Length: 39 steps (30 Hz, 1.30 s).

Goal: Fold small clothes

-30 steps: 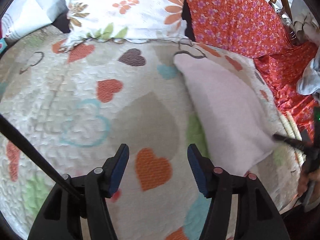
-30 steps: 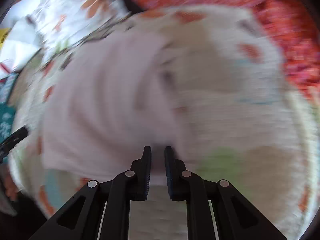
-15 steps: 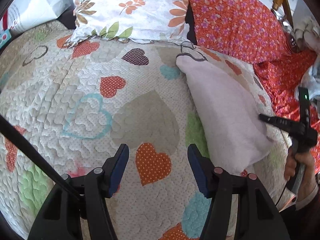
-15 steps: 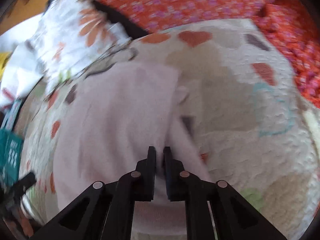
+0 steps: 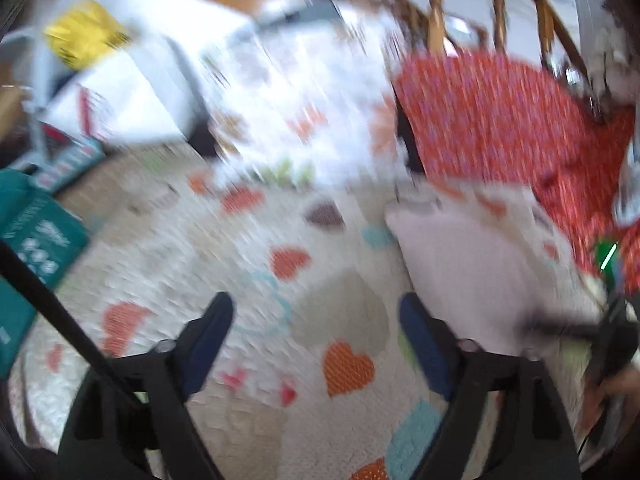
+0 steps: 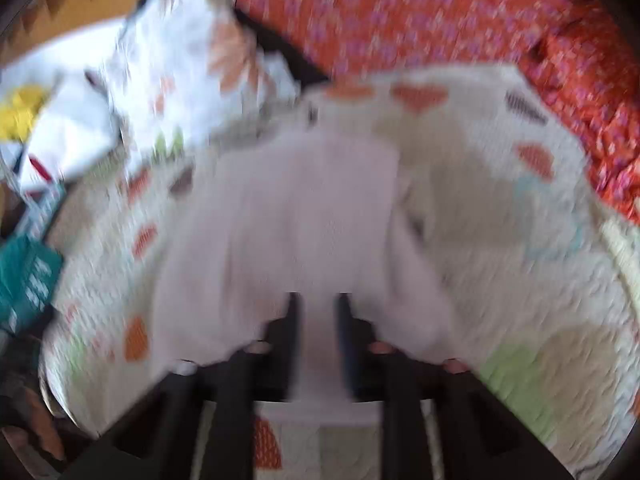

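1. The left gripper (image 5: 316,320) is hovering above a heart-print quilt (image 5: 248,280) on a bed, its jaws standing wide apart and holding nothing. Only bare quilt, with an orange heart on it, is showing between its blue-padded fingers (image 5: 212,332).

2. The right gripper (image 6: 318,312) is reaching over the near edge of a pale pink garment (image 6: 304,208). Its jaws are sitting a narrow gap apart, with pink fabric showing in that gap. The picture is blurring too much to tell whether the fabric is being pinched or is only lying beneath the jaws.

3. The garment is lying flat on the quilt, running lengthwise away from the right gripper toward the pillows. In the left wrist view it (image 5: 472,272) is lying off to the right of the left gripper, apart from it, with the right gripper (image 5: 560,328) showing as a dark blurred shape at its near right edge.

4. A white floral pillow (image 5: 296,100) and a red floral pillow (image 5: 488,116) are resting at the head of the bed, side by side, in front of a wooden headboard (image 5: 436,8).

5. A teal package (image 5: 28,248) is sitting at the left edge of the quilt.
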Motion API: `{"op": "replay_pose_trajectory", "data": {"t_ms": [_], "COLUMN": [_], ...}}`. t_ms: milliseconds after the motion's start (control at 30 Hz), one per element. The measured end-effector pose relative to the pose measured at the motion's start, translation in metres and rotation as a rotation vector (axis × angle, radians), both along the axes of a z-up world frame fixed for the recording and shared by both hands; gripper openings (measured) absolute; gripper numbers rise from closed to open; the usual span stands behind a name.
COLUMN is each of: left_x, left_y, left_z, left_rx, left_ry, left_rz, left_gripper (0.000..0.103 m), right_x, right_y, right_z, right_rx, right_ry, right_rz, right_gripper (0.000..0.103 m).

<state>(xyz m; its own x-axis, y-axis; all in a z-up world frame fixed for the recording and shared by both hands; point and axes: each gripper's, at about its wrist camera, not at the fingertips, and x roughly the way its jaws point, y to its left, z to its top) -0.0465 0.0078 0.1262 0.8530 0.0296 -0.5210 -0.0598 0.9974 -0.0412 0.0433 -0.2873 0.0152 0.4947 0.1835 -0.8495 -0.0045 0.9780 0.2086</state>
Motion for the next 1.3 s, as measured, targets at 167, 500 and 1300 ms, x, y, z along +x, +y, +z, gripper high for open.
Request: {"op": "replay_pose_trajectory", "data": {"t_ms": [167,500,1300], "left_x": [-0.069,-0.151,-0.014], "left_y": [0.008,-0.020,-0.053], "left_z": [0.028,0.093,-0.090], "left_rx": [0.019,0.110,-0.028], "left_ry": [-0.110,-0.224,0.419], "left_rz": [0.069,-0.035,-0.002], "left_gripper": [0.101,0.103,0.103], "right_x": [-0.040,-0.138,-0.094], "right_y": [0.019,0.024,-0.014], "right_z": [0.006,0.086,0.021], "right_rx": [-0.062,0.085,-0.210], "right_ry": [0.009,-0.166,-0.191], "right_rz": [-0.011,-0.023,-0.183], "right_gripper": [0.051,0.056,0.073]}}
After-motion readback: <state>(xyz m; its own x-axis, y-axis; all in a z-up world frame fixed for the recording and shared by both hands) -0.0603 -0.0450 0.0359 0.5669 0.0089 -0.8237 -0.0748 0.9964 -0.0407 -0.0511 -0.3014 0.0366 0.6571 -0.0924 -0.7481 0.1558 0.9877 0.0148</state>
